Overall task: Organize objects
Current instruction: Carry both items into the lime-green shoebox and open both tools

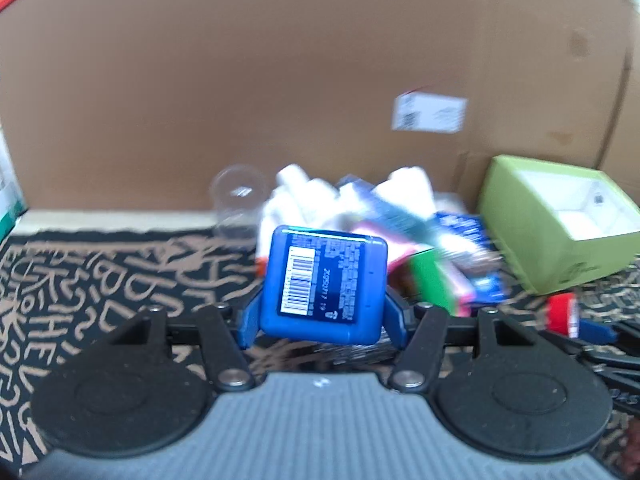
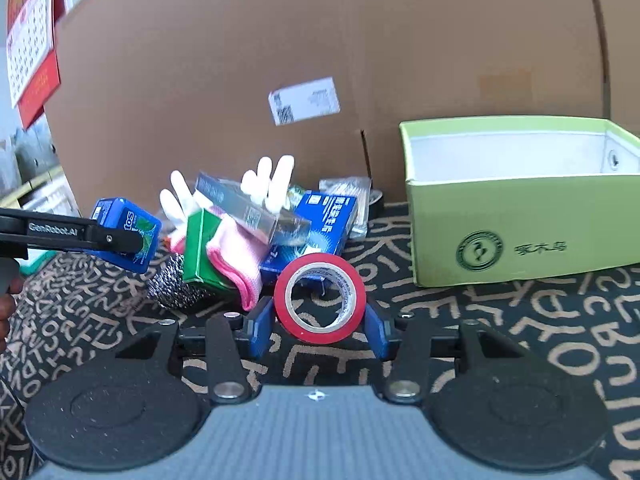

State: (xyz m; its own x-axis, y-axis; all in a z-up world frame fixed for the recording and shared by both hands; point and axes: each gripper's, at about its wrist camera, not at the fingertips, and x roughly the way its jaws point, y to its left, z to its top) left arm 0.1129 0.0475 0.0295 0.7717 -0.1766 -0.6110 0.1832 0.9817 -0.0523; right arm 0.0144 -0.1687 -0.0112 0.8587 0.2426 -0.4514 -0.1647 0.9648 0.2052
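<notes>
My left gripper is shut on a blue mint box, lifted off the patterned cloth with its barcode side facing the camera. In the right wrist view that same blue mint box hangs at the left, clamped by the left gripper's fingers. My right gripper is shut on a roll of red tape, held upright just above the cloth. An open green box with a white inside stands to the right; in the left wrist view the green box sits at the far right.
A pile lies behind the grippers: white gloves, a pink cloth, a green packet, a blue carton, a steel scourer. A clear plastic cup stands left of it. A large cardboard wall closes the back.
</notes>
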